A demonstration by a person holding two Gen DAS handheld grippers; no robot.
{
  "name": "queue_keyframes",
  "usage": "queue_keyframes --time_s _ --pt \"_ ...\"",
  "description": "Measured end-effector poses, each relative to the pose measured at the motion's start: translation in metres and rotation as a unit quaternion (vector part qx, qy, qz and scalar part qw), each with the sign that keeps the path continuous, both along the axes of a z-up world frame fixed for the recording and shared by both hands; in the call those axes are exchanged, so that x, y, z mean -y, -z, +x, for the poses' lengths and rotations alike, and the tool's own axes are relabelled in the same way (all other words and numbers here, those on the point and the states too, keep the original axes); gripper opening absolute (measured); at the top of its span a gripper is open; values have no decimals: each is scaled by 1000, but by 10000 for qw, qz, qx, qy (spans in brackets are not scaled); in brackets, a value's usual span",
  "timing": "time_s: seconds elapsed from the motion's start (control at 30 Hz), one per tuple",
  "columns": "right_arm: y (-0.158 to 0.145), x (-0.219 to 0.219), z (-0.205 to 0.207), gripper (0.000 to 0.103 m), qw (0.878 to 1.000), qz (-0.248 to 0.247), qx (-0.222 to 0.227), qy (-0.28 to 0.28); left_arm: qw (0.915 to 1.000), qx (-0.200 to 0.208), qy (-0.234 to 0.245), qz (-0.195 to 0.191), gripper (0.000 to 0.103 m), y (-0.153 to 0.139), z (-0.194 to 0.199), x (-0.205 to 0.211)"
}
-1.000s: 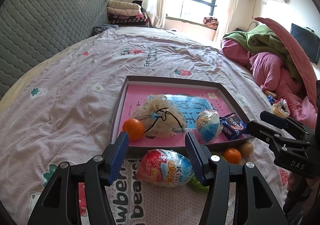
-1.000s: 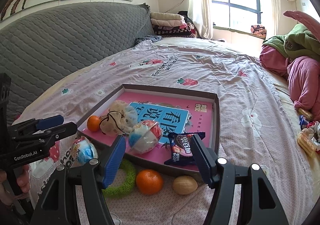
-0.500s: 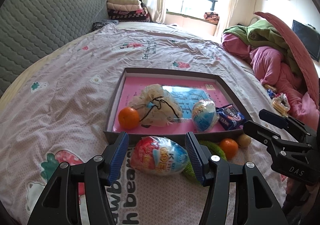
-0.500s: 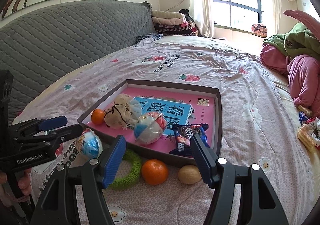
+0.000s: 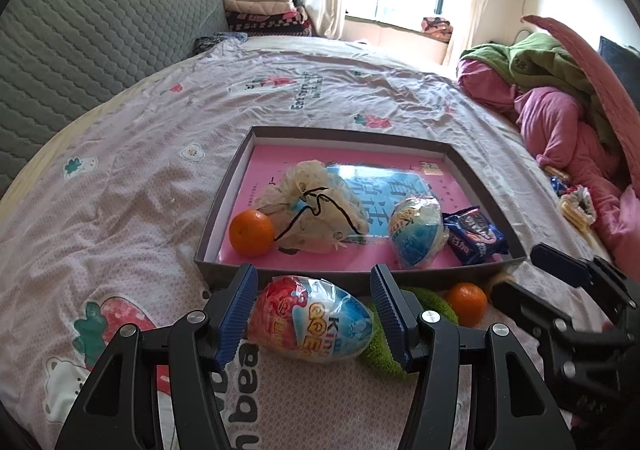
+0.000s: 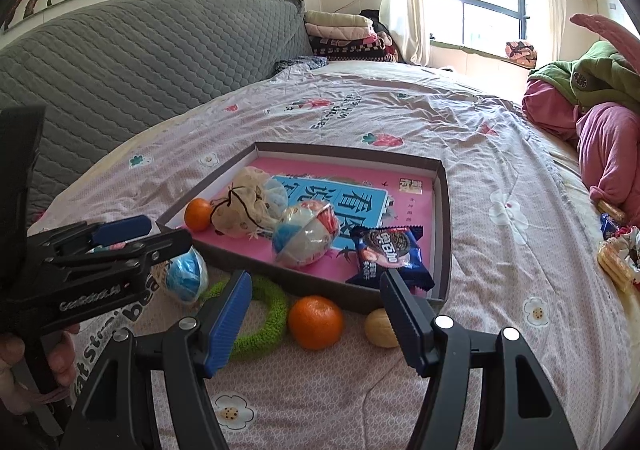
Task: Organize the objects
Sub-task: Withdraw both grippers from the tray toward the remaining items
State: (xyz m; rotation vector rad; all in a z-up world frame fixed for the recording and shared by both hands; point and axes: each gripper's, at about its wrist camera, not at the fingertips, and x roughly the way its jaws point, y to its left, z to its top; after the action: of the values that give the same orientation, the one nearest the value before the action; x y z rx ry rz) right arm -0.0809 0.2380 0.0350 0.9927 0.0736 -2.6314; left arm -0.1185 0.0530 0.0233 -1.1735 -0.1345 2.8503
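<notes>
left tool [image 5: 312,302]: jaws spread wide, blue pads on either side of the egg-shaped toy pack, a gap visible at each pad, so not clamped on it.
right tool [image 6: 316,314]: jaws spread wide, gripping nothing, held low over the bed in front of the tray.
egg-shaped toy pack [image 5: 310,316]: red and blue wrapper, lying on its side on the bed just outside the tray's near wall, between the left tool's pads.
tray [image 5: 344,136]: shallow dark-walled box with a pink printed floor, resting on the bed.
inside the tray: an orange [image 5: 251,232] in the near left corner, touching a drawstring pouch [image 5: 316,206]; a second egg pack [image 5: 418,232] to the right of it; a blue biscuit packet [image 5: 474,234] by the right wall.
outside the tray: a green ring [image 6: 264,314], a loose orange [image 6: 316,322] and a walnut [image 6: 380,328] in a row along the near wall, between the right tool's jaws in its view.
bed [image 6: 500,154]: pink floral sheet.
far right: heaped pink and green bedding [image 5: 560,106].
</notes>
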Motion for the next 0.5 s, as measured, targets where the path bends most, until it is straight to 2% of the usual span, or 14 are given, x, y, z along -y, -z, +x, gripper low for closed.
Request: queue_keyframes --time_s 0.5 --pt "13 6 -2 66 9997 172 174 28 9991 139 -59 -407 60 18 -8 -11"
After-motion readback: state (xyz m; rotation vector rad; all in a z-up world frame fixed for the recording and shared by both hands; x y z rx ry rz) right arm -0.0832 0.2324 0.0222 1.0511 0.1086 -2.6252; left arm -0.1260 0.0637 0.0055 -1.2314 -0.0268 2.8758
